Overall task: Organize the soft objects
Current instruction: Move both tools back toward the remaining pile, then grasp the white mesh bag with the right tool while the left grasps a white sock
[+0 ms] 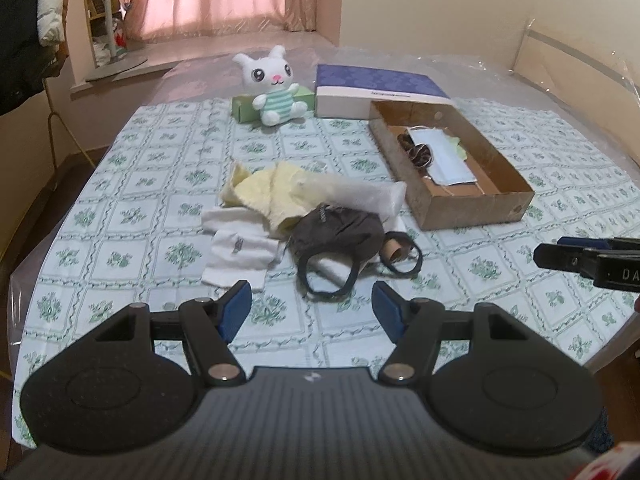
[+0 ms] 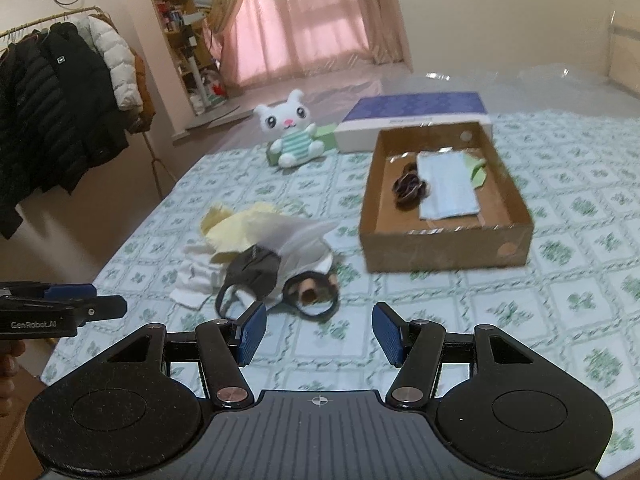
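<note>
A pile of soft things lies mid-table: a yellow cloth point(image 1: 272, 192) point(image 2: 240, 224), a white cloth point(image 1: 240, 248) point(image 2: 196, 276), a dark face mask point(image 1: 340, 236) point(image 2: 252, 272) and a black hair band point(image 1: 404, 258) point(image 2: 316, 296). A cardboard box point(image 1: 476, 208) point(image 2: 444, 248) to the right holds a blue face mask point(image 1: 448, 156) point(image 2: 446, 186) and a brown scrunchie point(image 1: 422, 154) point(image 2: 408, 188). My left gripper point(image 1: 312, 308) is open and empty, just short of the pile. My right gripper point(image 2: 318, 330) is open and empty, near the hair band.
A white plush bunny point(image 1: 276, 88) point(image 2: 294, 132) sits at the back against a green box point(image 1: 244, 108). A blue-lidded box point(image 1: 380, 90) point(image 2: 416, 118) stands behind the cardboard box. Coats point(image 2: 60, 88) hang on a rack at left. The table edge is close below both grippers.
</note>
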A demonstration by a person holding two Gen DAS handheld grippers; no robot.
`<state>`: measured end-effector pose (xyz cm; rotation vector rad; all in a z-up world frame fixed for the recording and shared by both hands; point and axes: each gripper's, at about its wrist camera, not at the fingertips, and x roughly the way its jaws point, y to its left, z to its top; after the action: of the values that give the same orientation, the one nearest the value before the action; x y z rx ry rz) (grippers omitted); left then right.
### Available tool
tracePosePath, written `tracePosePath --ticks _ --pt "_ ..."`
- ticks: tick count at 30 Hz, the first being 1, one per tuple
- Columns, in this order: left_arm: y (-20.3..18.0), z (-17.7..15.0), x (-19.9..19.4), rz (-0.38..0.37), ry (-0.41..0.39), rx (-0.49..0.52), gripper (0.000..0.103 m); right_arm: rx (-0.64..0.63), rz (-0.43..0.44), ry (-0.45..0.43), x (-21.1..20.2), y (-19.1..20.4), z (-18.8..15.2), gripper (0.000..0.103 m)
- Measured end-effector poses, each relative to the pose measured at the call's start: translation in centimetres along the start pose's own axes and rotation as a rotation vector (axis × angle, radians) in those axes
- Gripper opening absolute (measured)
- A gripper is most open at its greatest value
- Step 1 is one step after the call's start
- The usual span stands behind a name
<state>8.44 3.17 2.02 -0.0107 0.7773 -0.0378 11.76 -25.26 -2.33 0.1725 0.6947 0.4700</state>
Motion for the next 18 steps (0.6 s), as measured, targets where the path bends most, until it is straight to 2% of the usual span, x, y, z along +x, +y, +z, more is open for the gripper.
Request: tracePosePath --ticks 7,18 --pt "1.2 -0.4 0.2 0.027 0.026 -0.026 0.065 0.016 0.048 0.042 1.1 0.5 -0.6 0.06" --pt "2.4 -0.6 1.1 0.039 0.056 -0.069 0.071 0.048 0.074 0.061 2.7 0.3 -0.7 0.061"
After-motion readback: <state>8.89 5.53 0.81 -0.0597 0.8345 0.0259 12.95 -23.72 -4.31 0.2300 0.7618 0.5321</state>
